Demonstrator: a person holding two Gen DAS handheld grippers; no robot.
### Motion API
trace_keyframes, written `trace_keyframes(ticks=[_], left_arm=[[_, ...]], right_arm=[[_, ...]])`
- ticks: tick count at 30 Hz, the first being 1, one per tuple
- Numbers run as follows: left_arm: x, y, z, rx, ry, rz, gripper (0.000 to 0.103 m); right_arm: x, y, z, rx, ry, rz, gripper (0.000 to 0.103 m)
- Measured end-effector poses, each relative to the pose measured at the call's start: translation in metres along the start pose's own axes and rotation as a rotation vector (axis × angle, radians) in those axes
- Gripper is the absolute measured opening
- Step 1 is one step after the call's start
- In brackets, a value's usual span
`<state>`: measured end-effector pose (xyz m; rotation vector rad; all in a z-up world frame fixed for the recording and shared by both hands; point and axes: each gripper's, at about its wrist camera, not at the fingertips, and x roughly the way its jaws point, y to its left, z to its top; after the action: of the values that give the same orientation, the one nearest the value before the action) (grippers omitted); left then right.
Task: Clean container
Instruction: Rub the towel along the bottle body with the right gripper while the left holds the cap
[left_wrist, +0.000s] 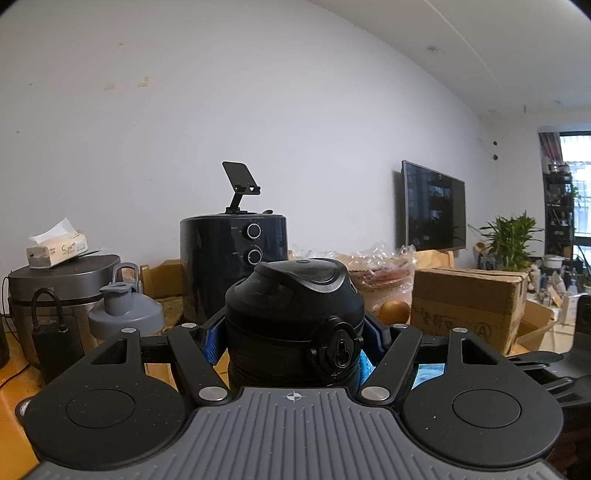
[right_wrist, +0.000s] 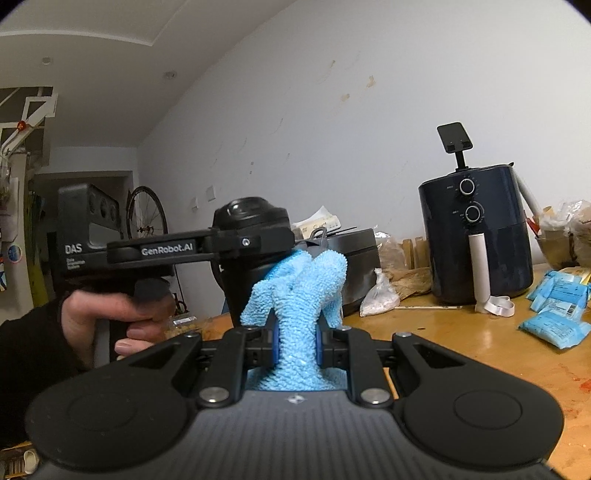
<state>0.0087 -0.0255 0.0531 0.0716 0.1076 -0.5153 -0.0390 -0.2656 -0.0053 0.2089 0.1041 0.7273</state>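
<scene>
Left wrist: one black bottle (left_wrist: 291, 317) in left tool (left_wrist: 291, 343); right tool (right_wrist: 295, 347) around one blue cloth (right_wrist: 301, 295).

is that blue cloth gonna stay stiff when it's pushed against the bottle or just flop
Likely floppy: the blue cloth bunches and droops above the right gripper pinching it. Its looped pile should grip rather than slip on the black bottle.
</scene>
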Motion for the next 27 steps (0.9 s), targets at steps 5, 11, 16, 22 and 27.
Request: trace_keyframes(ticks=[5,11,16,22,27], left_arm=[[0.001,0.001,0.0,-0.006,0.003,0.002,0.068],[0.001,0.007,-0.001,-0.021,0.0,-0.006,0.068],[0.0,0.007,-0.001,-0.019,-0.002,-0.014,0.068],[0.0,0.01,0.0,-0.027,0.001,-0.019,0.068],[0.0,0.011,0.001,-0.031,0.002,-0.019,0.068]], right_arm=[[0.011,-0.002,-0.001,-0.004,0.013,0.004,0.012],[0.023,-0.002,-0.005,-0.012,0.052,0.009,0.012],[0.031,0.0,-0.015,-0.016,0.084,0.009,0.012],[0.039,0.001,-0.027,-0.021,0.123,0.01,0.011],[0.044,0.001,-0.033,-0.022,0.142,0.01,0.011]])
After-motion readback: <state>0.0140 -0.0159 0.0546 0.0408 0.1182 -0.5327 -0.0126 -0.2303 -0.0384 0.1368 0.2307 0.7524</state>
